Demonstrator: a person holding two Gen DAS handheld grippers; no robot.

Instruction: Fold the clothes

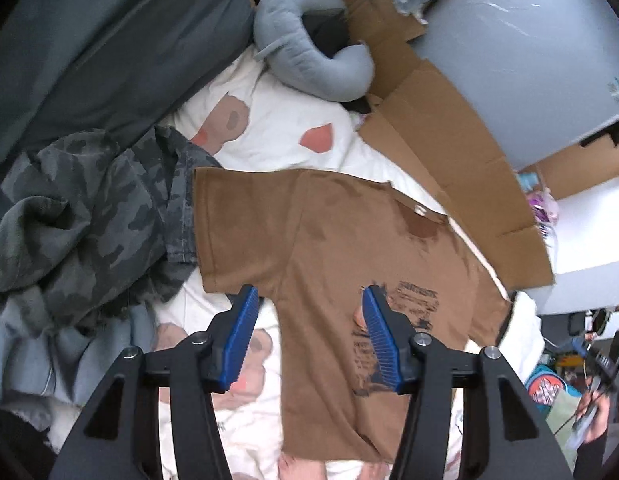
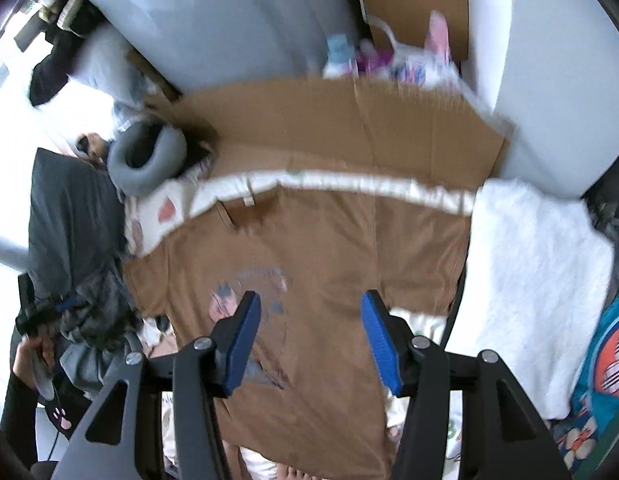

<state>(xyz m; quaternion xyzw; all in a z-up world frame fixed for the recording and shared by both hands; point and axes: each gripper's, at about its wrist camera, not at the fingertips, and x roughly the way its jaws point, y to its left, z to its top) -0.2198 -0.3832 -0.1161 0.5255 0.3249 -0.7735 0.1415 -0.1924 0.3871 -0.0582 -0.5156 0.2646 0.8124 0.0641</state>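
A brown short-sleeved cotton T-shirt with a dark printed graphic (image 1: 329, 248) lies spread flat on a white bedcover with pink and tan patches (image 1: 277, 132), and both tools look down on it from above. In the left wrist view the shirt fills the centre and lower middle of the frame; its long axis runs from the collar at the centre right down to the hem at the bottom edge, with one sleeve reaching toward the left of the frame, beside a crumpled grey camouflage garment (image 1: 89, 216).

The left gripper (image 1: 309, 336) has its blue ribbed pads standing moderately apart with nothing between them; the sleeve's underarm edge shows past its left pad and the print past its right one.

In the right wrist view, which is blurred, the same shirt (image 2: 329, 240) spans the middle band, its collar toward the upper left and the other sleeve toward the centre right, next to a fluffy white blanket (image 2: 537, 280). The right gripper (image 2: 309, 340) is likewise part open and empty, above the shirt's body.

Judging from this layout, each tool is nearer its own sleeve, so a first fold would probably bring each side inward across the shirt's long axis.
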